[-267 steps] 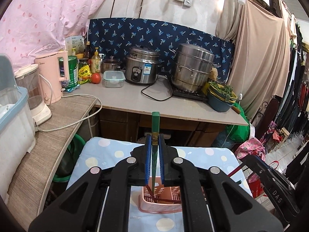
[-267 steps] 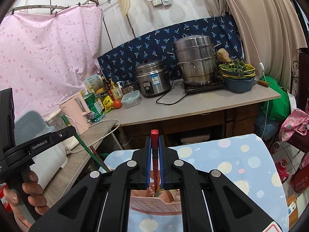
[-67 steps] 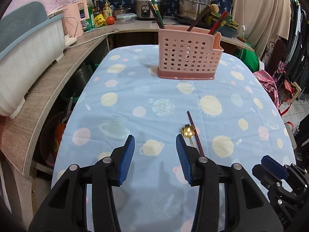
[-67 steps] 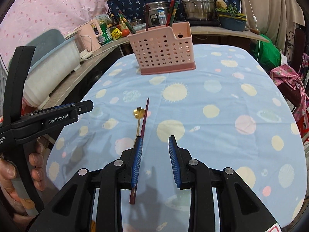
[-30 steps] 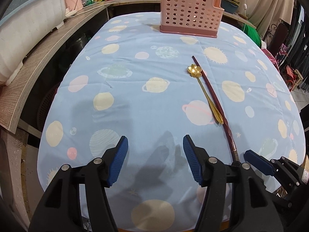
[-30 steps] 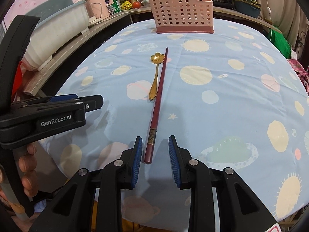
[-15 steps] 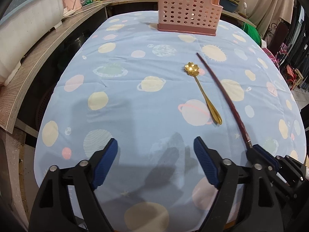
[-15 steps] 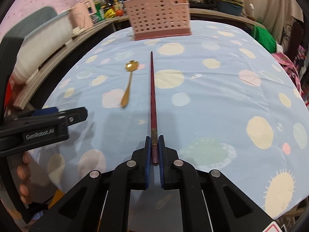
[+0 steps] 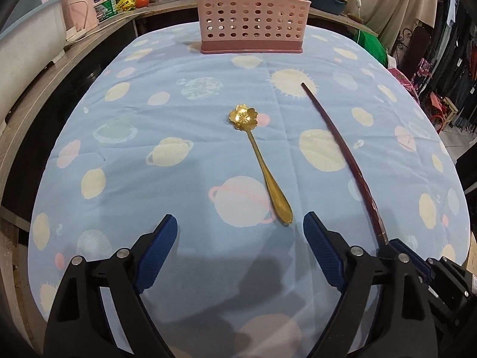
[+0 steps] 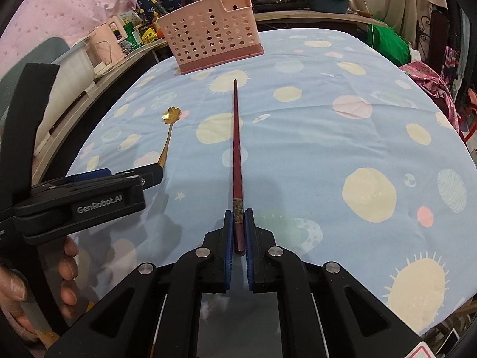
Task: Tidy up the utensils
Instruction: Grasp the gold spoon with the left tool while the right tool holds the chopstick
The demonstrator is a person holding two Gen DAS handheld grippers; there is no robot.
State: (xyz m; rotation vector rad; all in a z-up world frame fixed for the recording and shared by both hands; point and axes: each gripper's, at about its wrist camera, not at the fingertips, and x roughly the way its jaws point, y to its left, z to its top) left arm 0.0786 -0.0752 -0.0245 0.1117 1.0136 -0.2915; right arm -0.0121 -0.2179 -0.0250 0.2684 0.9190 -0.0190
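Observation:
My right gripper [image 10: 238,217] is shut on the thick end of a dark red chopstick [image 10: 237,137], which points toward the pink perforated utensil basket [image 10: 208,34] at the table's far end. The chopstick [image 9: 342,152] also shows in the left wrist view, at the right. My left gripper [image 9: 240,232] is wide open just short of the handle of a gold flower-bowl spoon [image 9: 262,164] lying on the blue spotted tablecloth [image 9: 179,119]. The spoon [image 10: 168,129] shows in the right wrist view too, left of the chopstick. The basket [image 9: 252,12] holds several utensils.
A wooden counter [image 9: 35,89] with a pale tub, pink kettle [image 9: 85,6] and jars runs along the left. Pots and a bowl of greens [image 10: 326,0] stand on the back counter. Clothes hang at the right beyond the table edge.
My right gripper has closed on the chopstick and swung it away from the spoon. My left gripper has opened wider and moved closer to the spoon's handle.

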